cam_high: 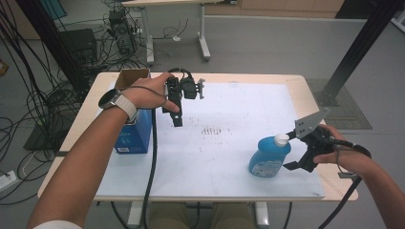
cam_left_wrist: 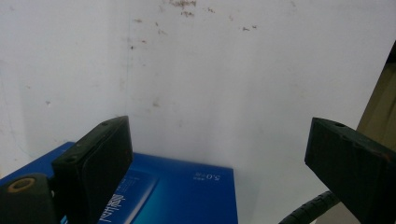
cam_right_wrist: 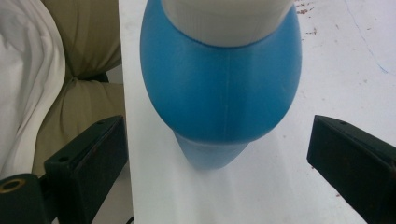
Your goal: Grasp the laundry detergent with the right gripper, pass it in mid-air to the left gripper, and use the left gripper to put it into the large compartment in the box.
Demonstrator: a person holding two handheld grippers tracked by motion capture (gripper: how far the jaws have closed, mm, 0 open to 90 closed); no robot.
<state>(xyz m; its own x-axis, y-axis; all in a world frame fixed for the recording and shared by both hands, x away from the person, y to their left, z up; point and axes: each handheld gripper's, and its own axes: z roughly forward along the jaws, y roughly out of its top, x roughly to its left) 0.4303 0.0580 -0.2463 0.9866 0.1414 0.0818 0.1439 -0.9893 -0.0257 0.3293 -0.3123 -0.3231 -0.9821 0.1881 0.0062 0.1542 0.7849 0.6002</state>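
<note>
Right gripper fingers spread, blue bottle between, untouched

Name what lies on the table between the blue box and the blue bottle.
Nothing: in the high view, bare white mat with faint dark specks separates the blue box from the blue bottle.

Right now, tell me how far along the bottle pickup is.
Done: the right gripper is lined up at the blue bottle, jaws open on either side of it. In hand: nothing is gripped; the bottle stands upright on the white mat. Left: closing and lifting. The left gripper hangs open beside the blue box.
</note>
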